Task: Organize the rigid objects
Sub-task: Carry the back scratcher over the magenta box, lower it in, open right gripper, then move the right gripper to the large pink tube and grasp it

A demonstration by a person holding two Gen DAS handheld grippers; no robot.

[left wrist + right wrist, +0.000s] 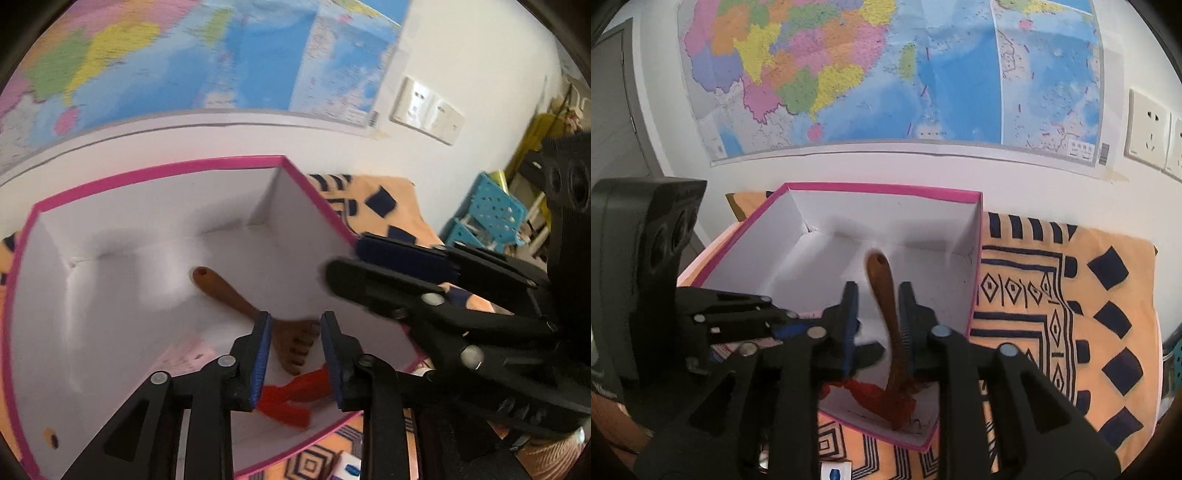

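Left wrist view: the left gripper (295,354) sits low in the centre of the frame, its blue-padded fingers (260,360) a narrow gap apart and holding nothing. Between and beyond them lies a brown wooden comb (258,314) on the floor of the pink-rimmed white box (155,173), its handle running toward the upper left and its teeth near the finger gap. A red clip-like piece (291,397) lies just below the comb, toward the bottom of the frame, also inside the box. The right gripper (399,273) reaches in from the right edge, over the box's right wall; whether its fingers are parted I cannot tell here.

Right wrist view: the right gripper (877,328) occupies the lower centre, fingers narrowly parted, with the comb's (886,291) handle blurred between them; I cannot tell whether they grip it. The comb's head sits near the box's (886,188) lower corner, beside the red piece (862,389). The left gripper (746,317) comes in from the left. The box rests on an orange patterned cloth (1052,295).
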